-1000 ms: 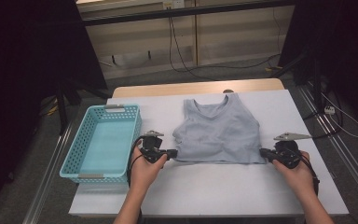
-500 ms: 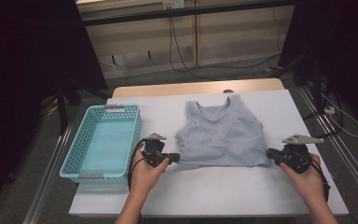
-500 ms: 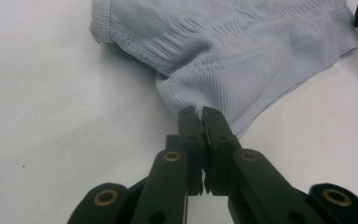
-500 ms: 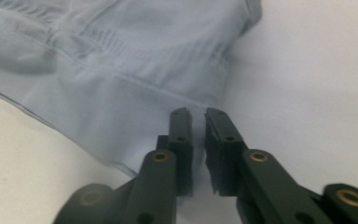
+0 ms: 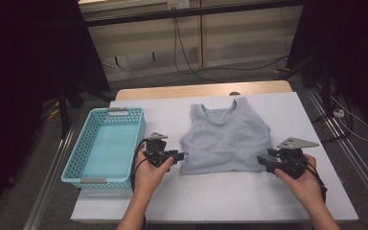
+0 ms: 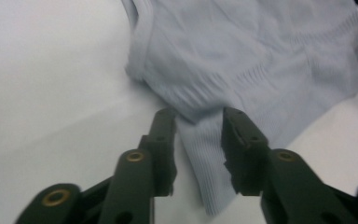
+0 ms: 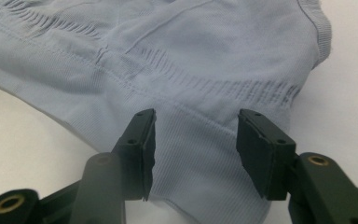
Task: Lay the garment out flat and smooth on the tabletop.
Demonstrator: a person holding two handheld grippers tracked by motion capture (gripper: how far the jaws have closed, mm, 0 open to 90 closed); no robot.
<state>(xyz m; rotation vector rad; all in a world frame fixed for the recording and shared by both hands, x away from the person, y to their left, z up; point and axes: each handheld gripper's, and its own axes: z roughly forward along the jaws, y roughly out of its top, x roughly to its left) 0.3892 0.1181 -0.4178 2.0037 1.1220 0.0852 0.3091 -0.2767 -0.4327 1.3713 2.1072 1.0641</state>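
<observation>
The left claw is seen from behind its two black jaws, which rise from the bottom edge and stand parted; they have just been opening. Between them the ribbed hem of a pale blue top is seen, a corner of it reaching down toward the bottom edge, and no pad is pressed on the cloth. The garment is spread flat across the upper right, and the white desk is left bare at the left.

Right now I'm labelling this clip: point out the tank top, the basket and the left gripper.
tank top (image 5: 225, 139), high view, middle of the chest panel.
basket (image 5: 103, 181), high view, near rim.
left gripper (image 6: 198, 126), left gripper view, midway between its fingertips, over the hem corner.
</observation>
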